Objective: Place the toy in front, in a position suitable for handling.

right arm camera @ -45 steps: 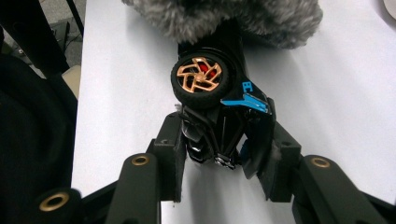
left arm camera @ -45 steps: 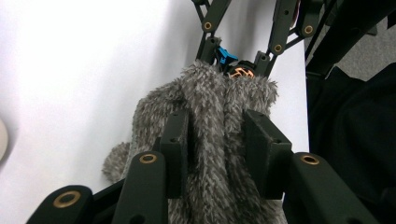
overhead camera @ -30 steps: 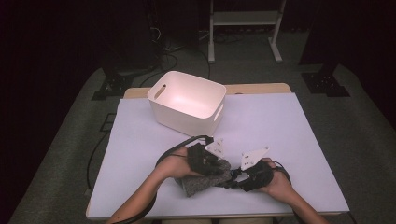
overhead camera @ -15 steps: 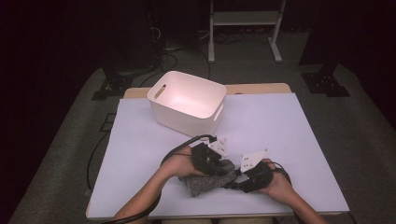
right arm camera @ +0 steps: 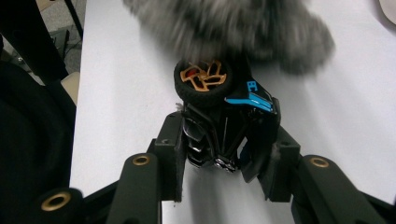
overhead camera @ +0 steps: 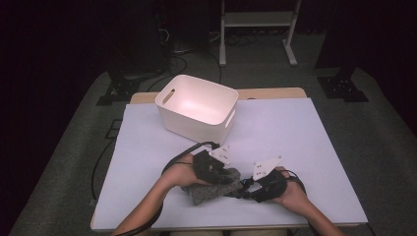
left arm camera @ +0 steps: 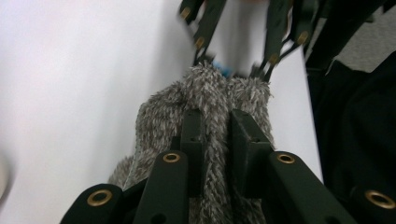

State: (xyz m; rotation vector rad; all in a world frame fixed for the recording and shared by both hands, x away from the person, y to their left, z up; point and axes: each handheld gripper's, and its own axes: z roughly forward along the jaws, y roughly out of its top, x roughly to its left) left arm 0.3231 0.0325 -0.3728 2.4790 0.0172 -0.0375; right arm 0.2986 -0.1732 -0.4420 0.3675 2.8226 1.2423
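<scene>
Both jaws' grips: grey sock (left arm camera: 205,102), toy car (right arm camera: 224,121).

Premises: a recording lab. A white-covered tabletop (overhead camera: 295,137) stands on grey carpet in a dark room, with black stand bases (overhead camera: 342,86), loose floor cables (overhead camera: 172,49) and a white metal frame (overhead camera: 255,19) behind.

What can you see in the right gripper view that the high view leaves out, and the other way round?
Right gripper view alone: a black toy car with blue trim and a gold-spoked wheel, clamped between the right gripper jaws.

High view alone: the white bin with handle slots, the whole white table, the person's forearms, the left gripper and the dark floor beyond.

Both: the grey fuzzy cloth, also at, lying on the table just in front of the right gripper.
</scene>
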